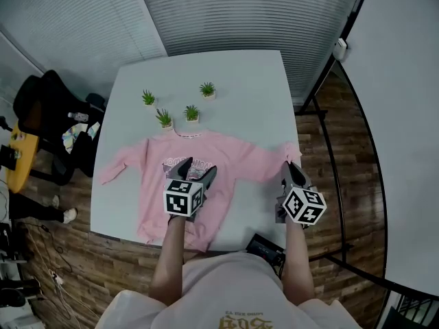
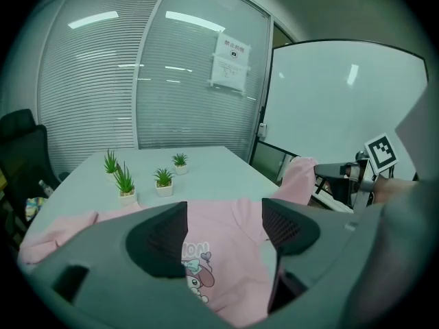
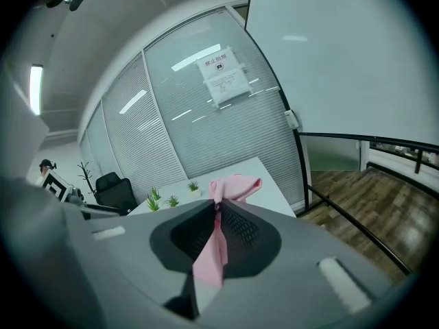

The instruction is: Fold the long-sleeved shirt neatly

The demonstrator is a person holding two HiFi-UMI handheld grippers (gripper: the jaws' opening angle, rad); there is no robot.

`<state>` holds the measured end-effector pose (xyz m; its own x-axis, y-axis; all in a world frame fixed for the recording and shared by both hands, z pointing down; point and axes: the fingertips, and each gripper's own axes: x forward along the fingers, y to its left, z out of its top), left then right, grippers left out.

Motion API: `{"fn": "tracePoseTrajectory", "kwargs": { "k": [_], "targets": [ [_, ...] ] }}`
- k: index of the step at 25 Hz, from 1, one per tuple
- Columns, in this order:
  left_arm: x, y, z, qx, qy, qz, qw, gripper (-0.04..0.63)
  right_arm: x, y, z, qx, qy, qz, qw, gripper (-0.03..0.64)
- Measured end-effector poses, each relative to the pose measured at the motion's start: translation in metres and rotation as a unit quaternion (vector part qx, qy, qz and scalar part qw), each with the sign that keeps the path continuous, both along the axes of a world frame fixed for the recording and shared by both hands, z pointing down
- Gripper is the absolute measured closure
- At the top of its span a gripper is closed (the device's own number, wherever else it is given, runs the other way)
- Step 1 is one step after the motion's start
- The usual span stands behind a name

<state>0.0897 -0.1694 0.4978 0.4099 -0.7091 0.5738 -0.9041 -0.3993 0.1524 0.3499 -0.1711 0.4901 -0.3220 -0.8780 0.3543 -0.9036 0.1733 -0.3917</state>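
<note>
– Two grippers, one loaded. Head view: the pink shirt (image 1: 230, 157) lies front up on the near half of the white table (image 1: 226, 81), hem at the 6 o'clock edge. Four potted plants (image 1: 191, 112) stand just past the collar, at 12.
– Gripper states?
– The left gripper (image 1: 197, 166) hovers over the chest print, jaws spread, holding nothing. The right gripper (image 1: 291, 168) sits at 3 o'clock of the body, on the end of the right sleeve (image 1: 271, 160) by the table edge. The left sleeve (image 1: 115, 168) lies out at 9, untouched.
– Left gripper view?
– Jaws wide apart. Only the print and pink cloth show below the gap, no contact. At 2 o'clock the right sleeve is raised off the table, up by the other gripper.
– Right gripper view?
– Jaws nearly together, pinching a thin pink fold. The cuff (image 3: 236, 186) flops over the tips at 12.
– So the step is folding the sleeve in.
– That's my read. Carry the cuff low toward 9, across the chest, so the crease falls along the side seam. The empty one should pin the shoulder at the crease line or the body drags. The pinch looks thin, so cloth may slip: no jerks. Let go only once the sleeve lies flat, clear of the plants.
</note>
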Motion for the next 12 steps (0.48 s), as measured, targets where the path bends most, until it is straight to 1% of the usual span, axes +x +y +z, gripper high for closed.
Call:
{"fn": "tracePoseTrajectory", "kwargs": {
  "k": [2,7,10,12],
  "targets": [
    [-0.010,0.001,-0.003,0.003,-0.005,-0.007,1.0000,0.247,-0.010,-0.003,-0.002,0.002,-0.002,-0.010,1.000,0.577],
    [-0.040,0.007,-0.015,0.029,-0.014,-0.032,0.9990,0.239,-0.037,-0.007,-0.001,0.004,-0.010,-0.039,0.999,0.578],
    [-0.062,0.010,-0.021,0.029,-0.017,-0.050,0.9982,0.239,-0.055,-0.011,-0.002,0.004,-0.022,-0.058,0.998,0.578],
    [-0.077,0.012,-0.026,0.030,-0.025,-0.061,0.9974,0.239,-0.068,-0.014,-0.006,0.006,-0.034,-0.072,0.997,0.580]
  ]
}}
